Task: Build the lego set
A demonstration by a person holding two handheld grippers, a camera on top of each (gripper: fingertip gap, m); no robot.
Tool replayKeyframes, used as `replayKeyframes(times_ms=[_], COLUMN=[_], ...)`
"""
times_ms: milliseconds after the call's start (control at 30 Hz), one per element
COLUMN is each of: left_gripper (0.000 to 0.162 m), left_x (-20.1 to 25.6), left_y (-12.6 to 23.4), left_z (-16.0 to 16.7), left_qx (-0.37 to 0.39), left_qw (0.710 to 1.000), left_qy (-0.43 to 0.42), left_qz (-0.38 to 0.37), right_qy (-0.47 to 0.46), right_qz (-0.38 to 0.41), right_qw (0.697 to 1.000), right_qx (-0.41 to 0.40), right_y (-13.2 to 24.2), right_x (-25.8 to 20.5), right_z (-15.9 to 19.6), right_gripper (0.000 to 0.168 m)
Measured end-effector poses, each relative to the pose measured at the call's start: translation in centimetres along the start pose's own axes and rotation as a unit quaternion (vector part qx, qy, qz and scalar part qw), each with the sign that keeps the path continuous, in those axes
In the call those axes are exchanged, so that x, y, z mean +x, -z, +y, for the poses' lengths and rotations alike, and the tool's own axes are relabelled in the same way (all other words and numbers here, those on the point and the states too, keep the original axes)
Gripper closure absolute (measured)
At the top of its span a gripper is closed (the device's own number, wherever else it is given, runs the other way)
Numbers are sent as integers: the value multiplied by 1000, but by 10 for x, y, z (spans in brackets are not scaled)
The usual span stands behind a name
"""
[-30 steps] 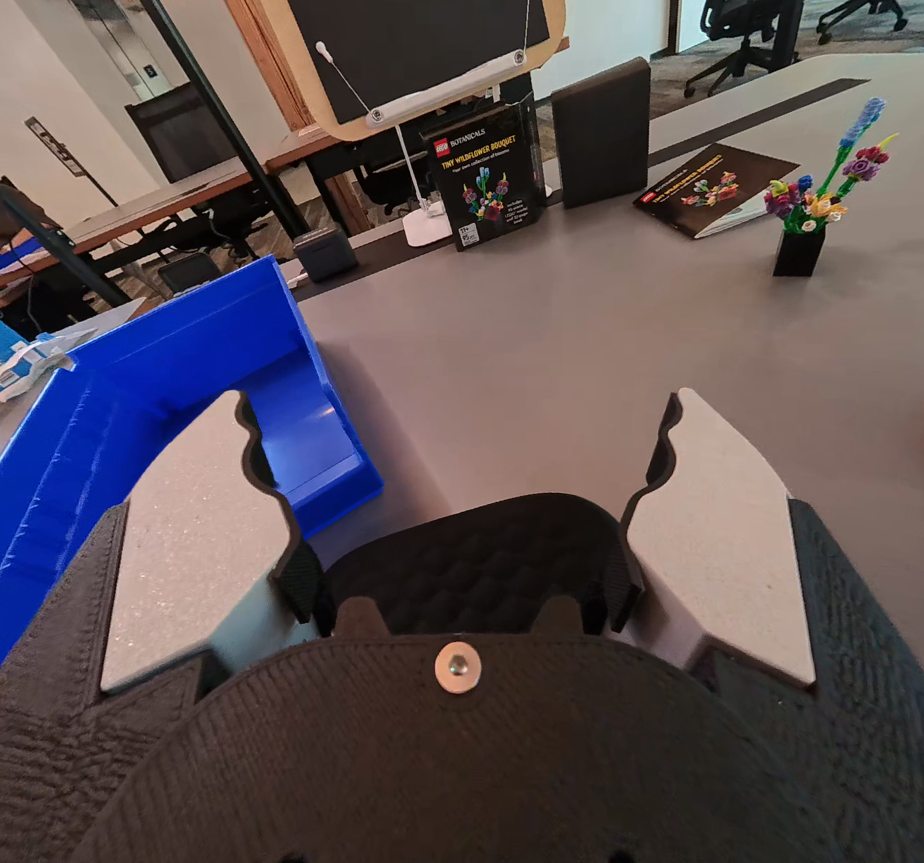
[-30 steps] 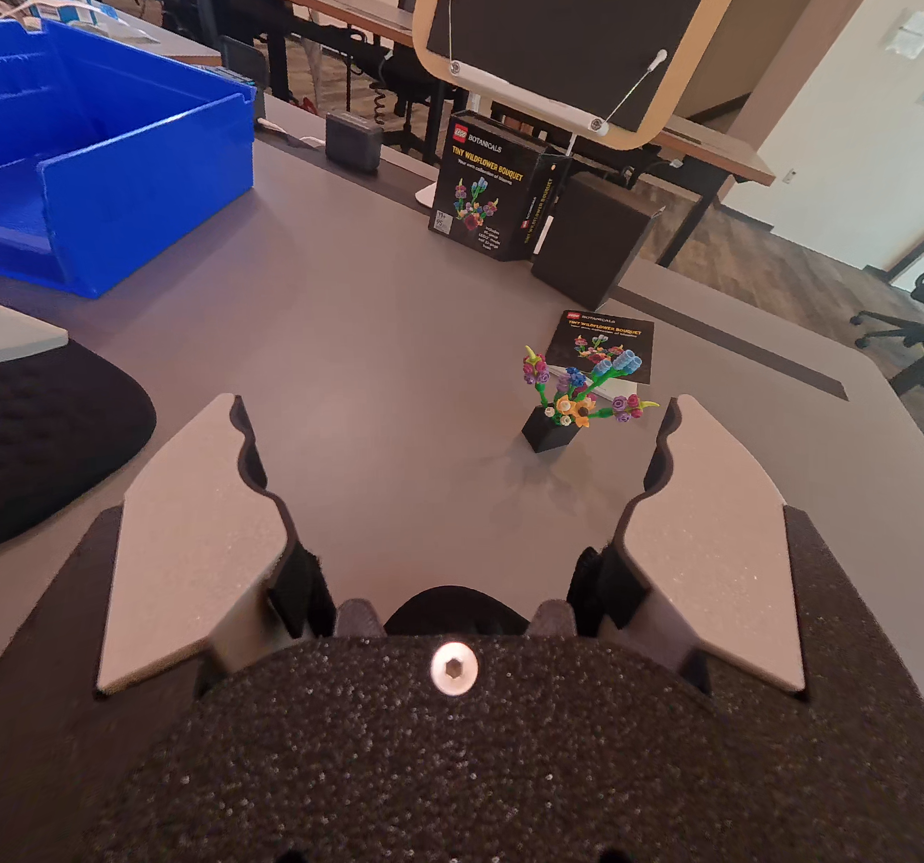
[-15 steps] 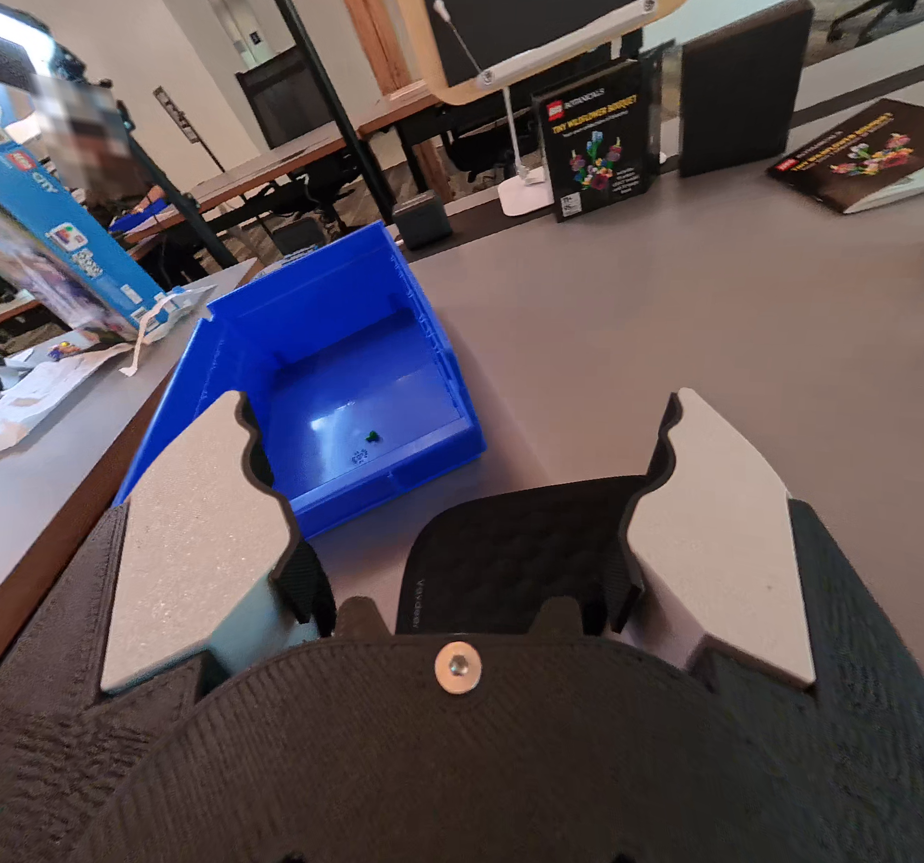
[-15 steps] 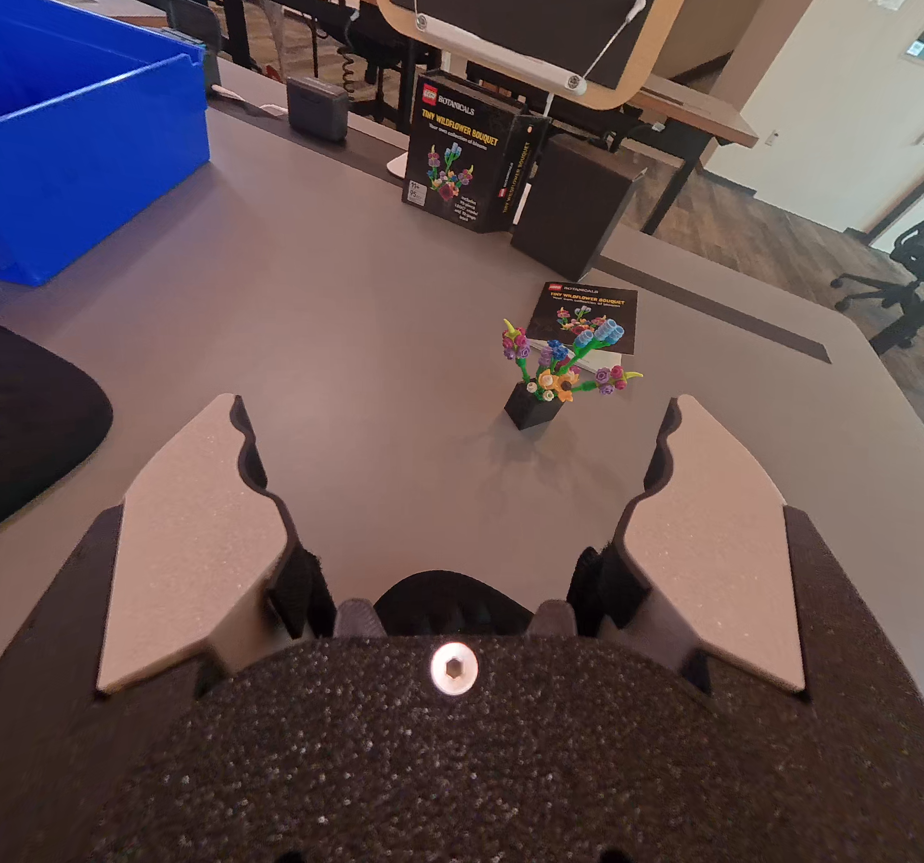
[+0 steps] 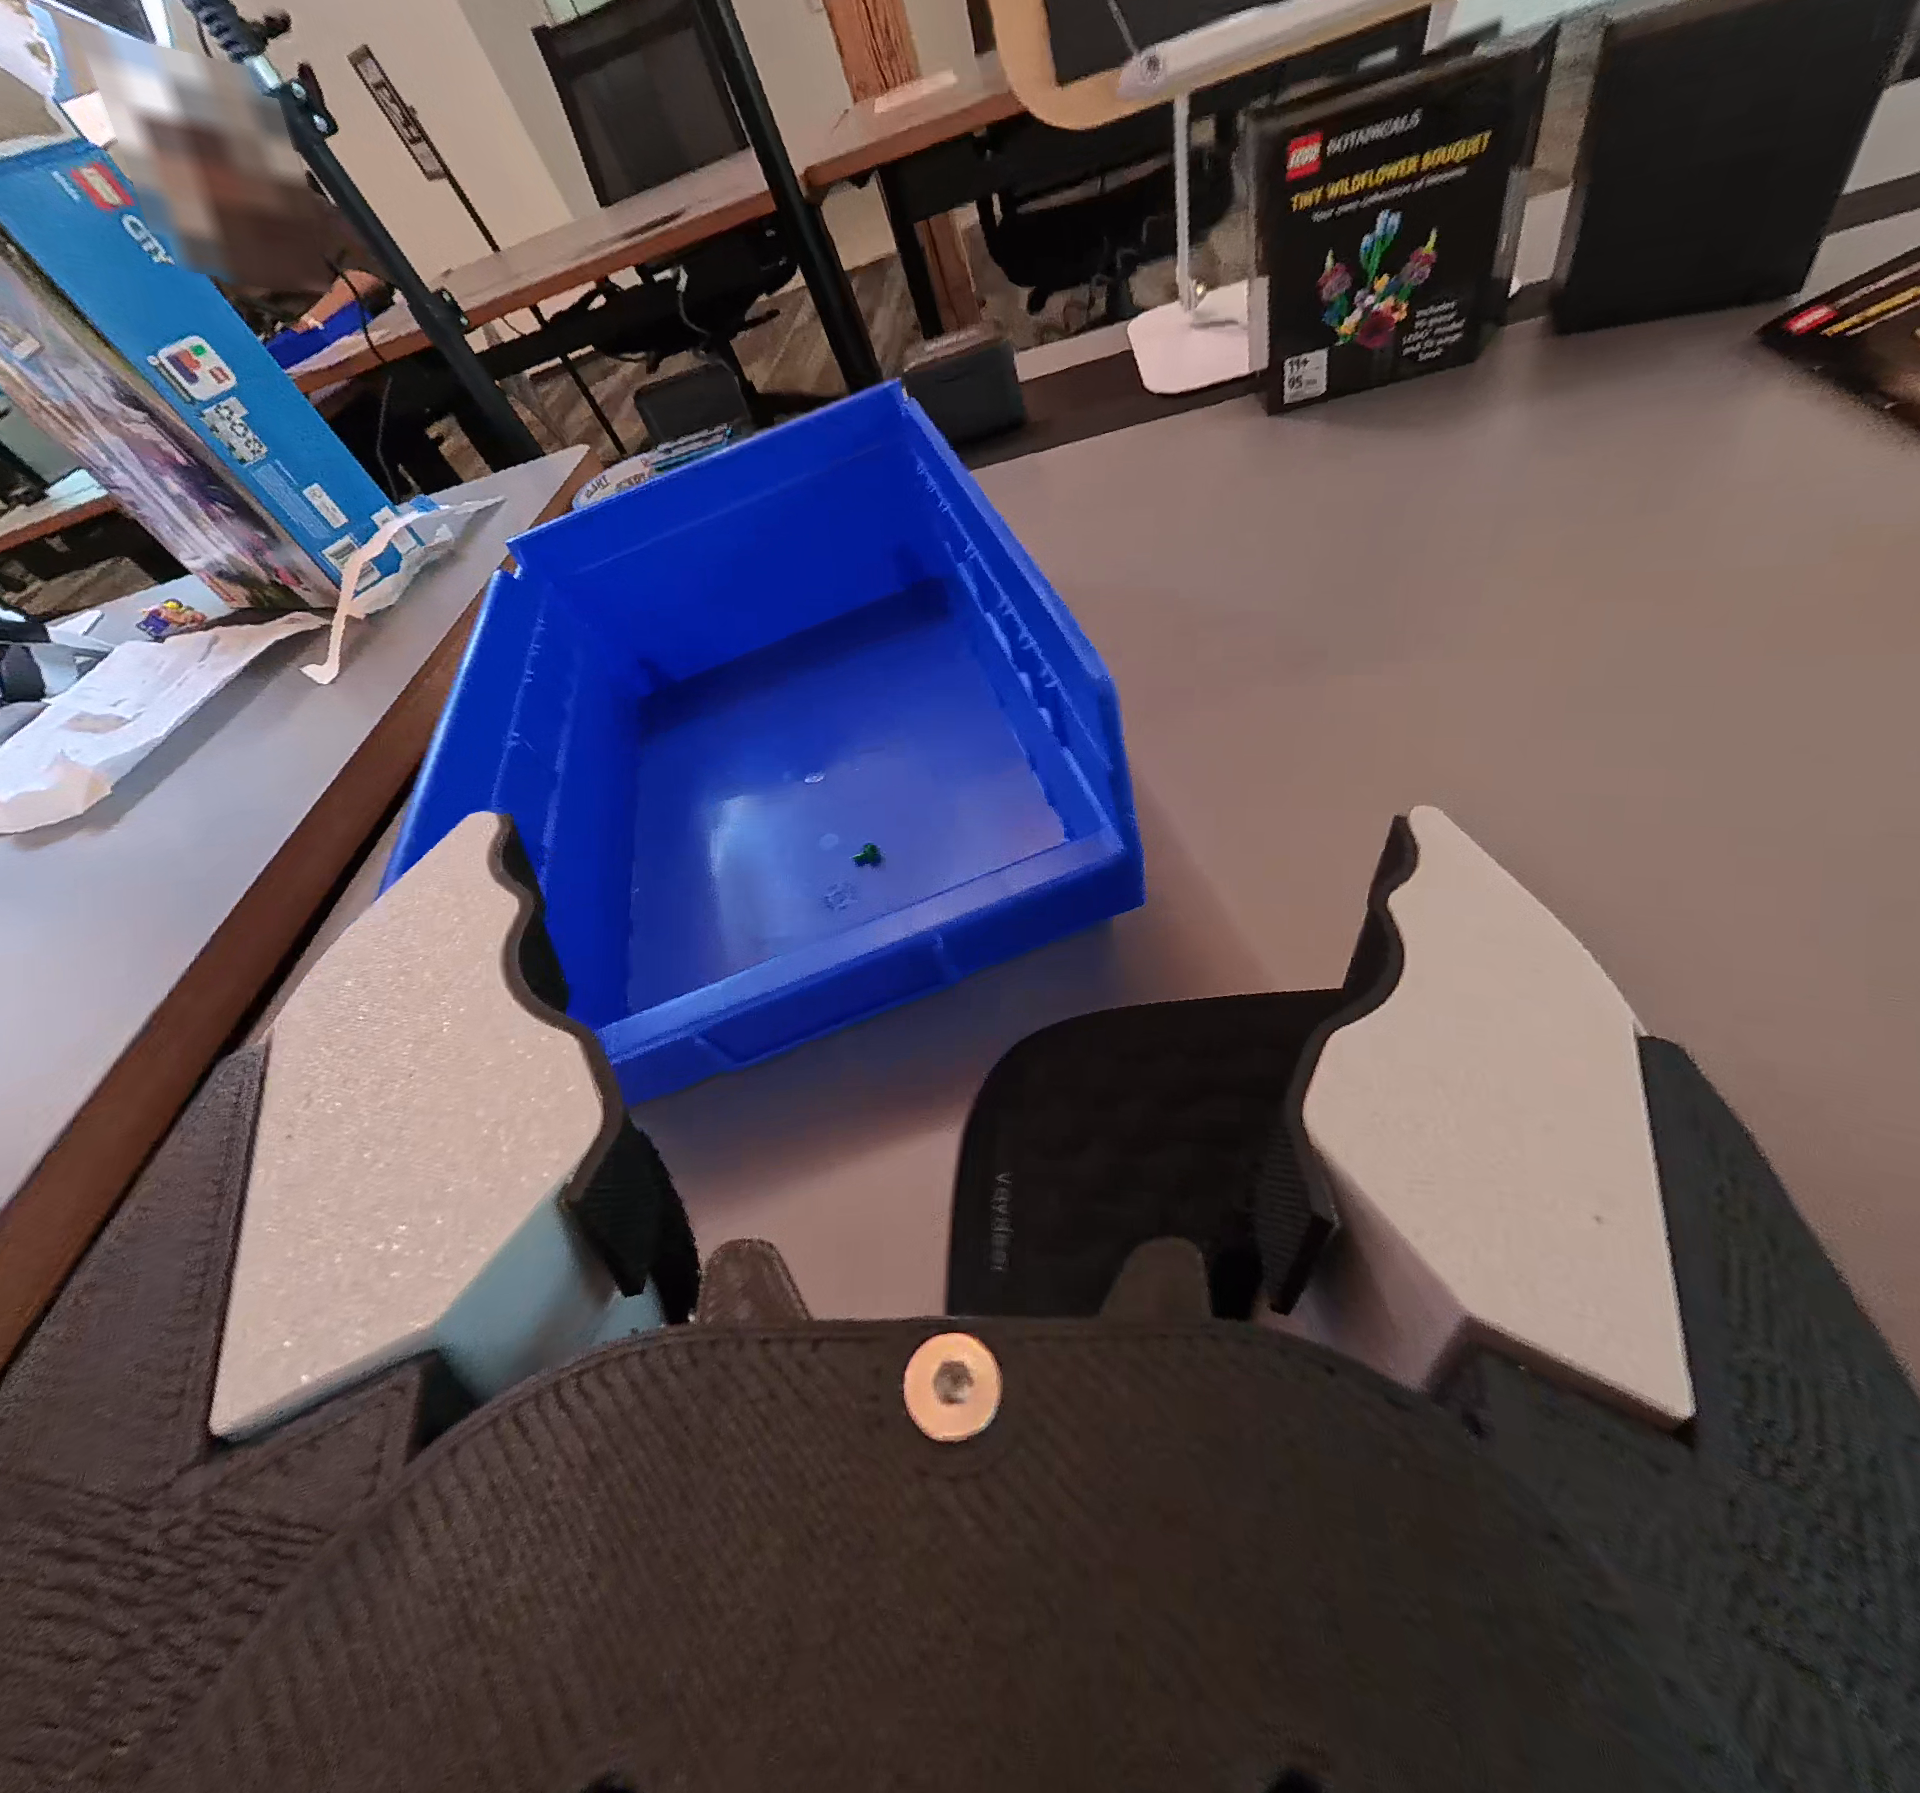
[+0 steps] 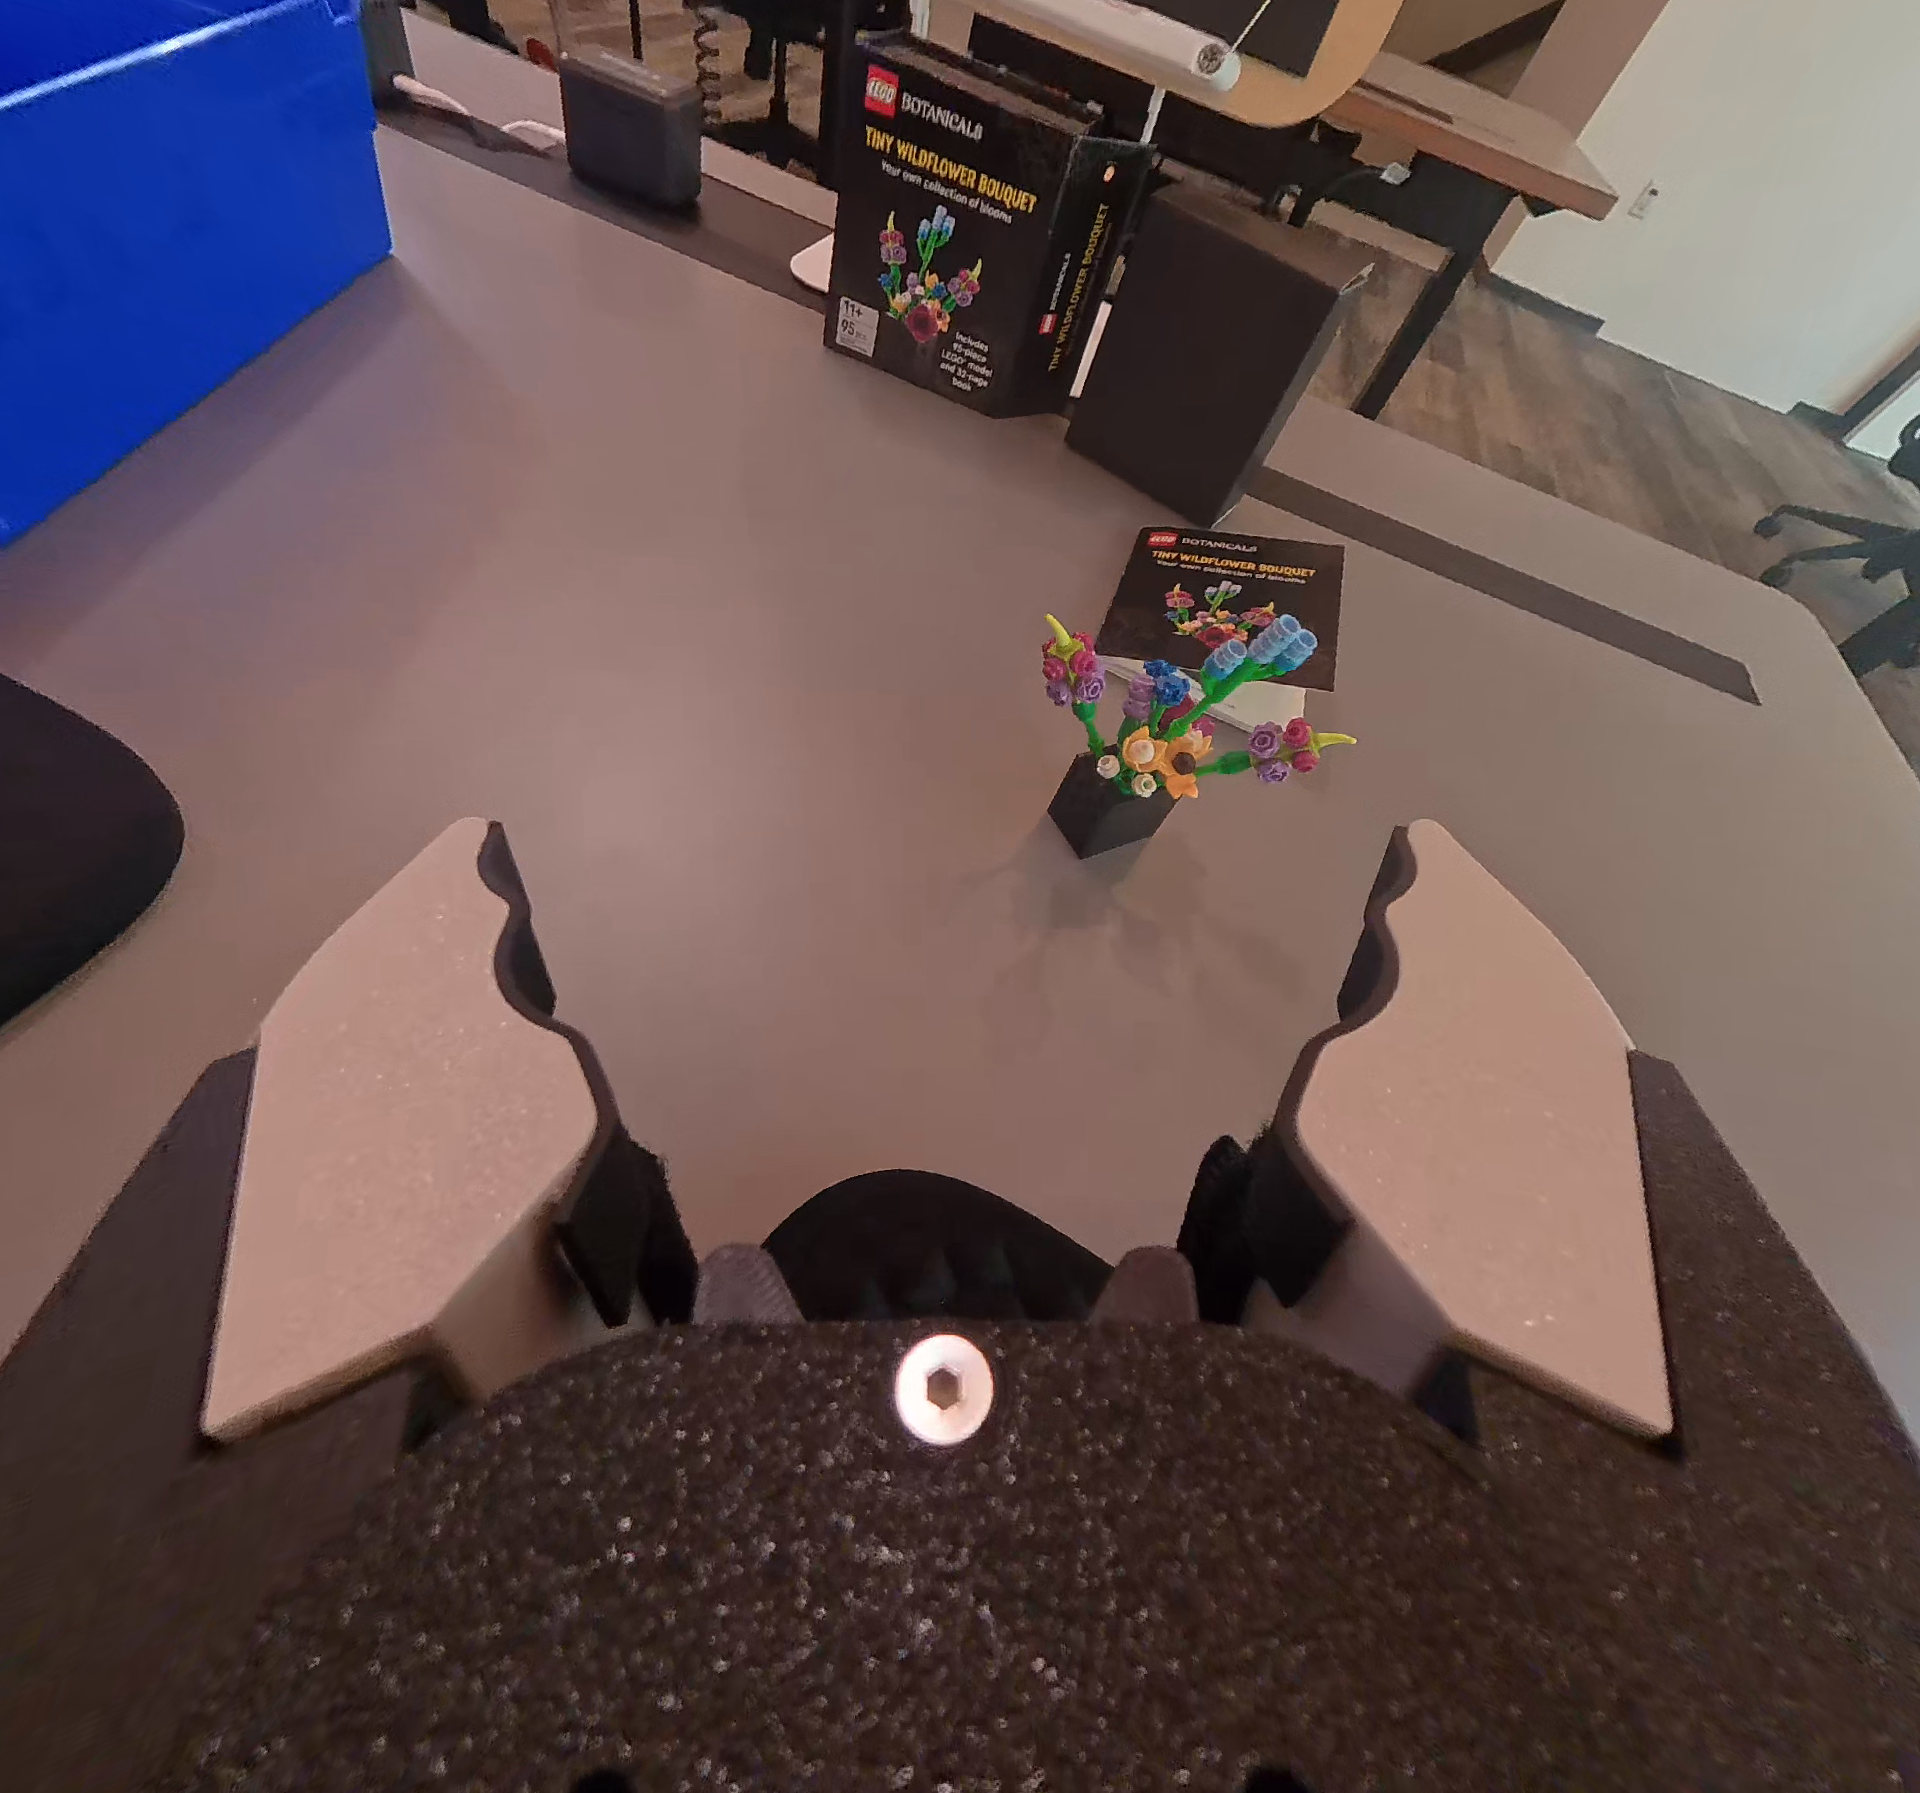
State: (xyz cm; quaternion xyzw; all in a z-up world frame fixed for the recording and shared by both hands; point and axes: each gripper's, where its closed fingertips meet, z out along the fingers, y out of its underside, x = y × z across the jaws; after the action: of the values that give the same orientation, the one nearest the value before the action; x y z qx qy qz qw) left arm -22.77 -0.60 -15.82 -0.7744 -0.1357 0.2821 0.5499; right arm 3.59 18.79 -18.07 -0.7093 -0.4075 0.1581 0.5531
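Bouquet [image 6: 1164,725]: built brick flowers in a black pot, upright on the grey tabletop [image 6: 727,704], ahead and right of the right gripper [image 6: 951,922], touched by nothing; seen only in the right wrist view. Booklet [image 6: 1226,600] flat just behind it; only its corner enters the left wrist view. Set box [image 6: 945,237] upright at the far edge, a plain black box [image 6: 1184,351] beside it; both views. Bin [image 5: 810,746]: blue, open-topped, ahead of the left gripper [image 5: 956,922]; only the left wrist view sees inside, where one small green piece [image 5: 865,853] lies on the floor. Black pad [image 5: 1132,1120] between the left fingers, on the tabletop. Both grippers spread wide, holding nothing. Against a second ago: left view has swung from the bouquet to the bin's interior; right gripper has come nearer the bouquet.
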Motion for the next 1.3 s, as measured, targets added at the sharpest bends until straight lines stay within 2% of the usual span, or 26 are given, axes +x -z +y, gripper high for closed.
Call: replayKeyframes(times_ms=[133,267,400,533,767,933,1033,1133,1233,1300], left_gripper=[17,17,17,17,17,17,17,17,17,22], left_x=[-30,-55,-70,-66,-47,5,51,93,139,178], left_y=[-19,-37,-51,-60,-49,-26,-8,4,9,12], left_z=[2,1,27,26,17,-5,-8,-11,-29,-51], left_qx=[-79,-122,-199,-190,-169,-98,-71,-43,29,91], left_qw=[997,992,980,981,984,988,981,976,969,951], left_qy=[-16,13,-2,29,7,-9,-31,-41,-19,18], left_qz=[7,10,0,21,46,120,179,209,245,294], right_qy=[20,-1,-24,-51,-67,-70,-86,-88,-96,-93], right_qz=[-10,-13,-73,-69,-28,-18,-45,-55,-44,-44], right_qw=[999,998,986,986,987,989,991,989,990,991], right_qx=[-40,-66,-148,-146,-145,-125,-97,-103,-92,-81], right_y=[-4,-17,-30,-41,-34,-26,-25,-27,-27,-28], right_x=[5,25,34,54,73,68,60,60,62,58], right_z=[1,1,15,8,23,42,52,68,72,72], right_gripper=[21,21,21,21,21,22,37,46,56,59])
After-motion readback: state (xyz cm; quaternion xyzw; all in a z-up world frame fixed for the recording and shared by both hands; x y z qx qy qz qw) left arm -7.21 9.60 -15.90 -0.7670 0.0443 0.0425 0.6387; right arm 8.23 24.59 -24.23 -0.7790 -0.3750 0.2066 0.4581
